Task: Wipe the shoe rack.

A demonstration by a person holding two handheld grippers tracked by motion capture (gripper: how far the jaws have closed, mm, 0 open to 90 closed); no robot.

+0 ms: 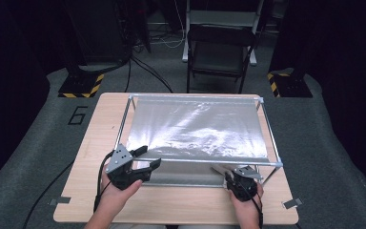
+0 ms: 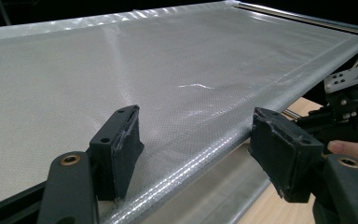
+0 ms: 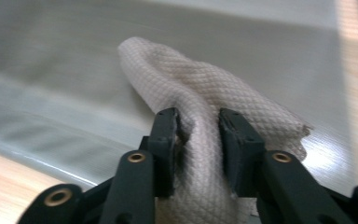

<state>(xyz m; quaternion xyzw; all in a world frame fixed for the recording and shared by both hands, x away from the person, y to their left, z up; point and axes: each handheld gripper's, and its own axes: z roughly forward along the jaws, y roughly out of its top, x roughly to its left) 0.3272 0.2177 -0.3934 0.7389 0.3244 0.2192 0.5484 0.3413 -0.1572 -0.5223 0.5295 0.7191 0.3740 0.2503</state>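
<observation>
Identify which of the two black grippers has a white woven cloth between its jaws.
The right gripper: a bunched white woven cloth sits between its jaws. The left gripper stands open over the silvery mesh sheet.

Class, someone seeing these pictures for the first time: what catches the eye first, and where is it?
A shiny silver sheet stretched over a metal frame fills the middle of the wooden table. At the near right corner, the right claw has a bunched white waffle cloth between its jaws. At the near left, the left claw gapes open over the sheet's edge.
</observation>
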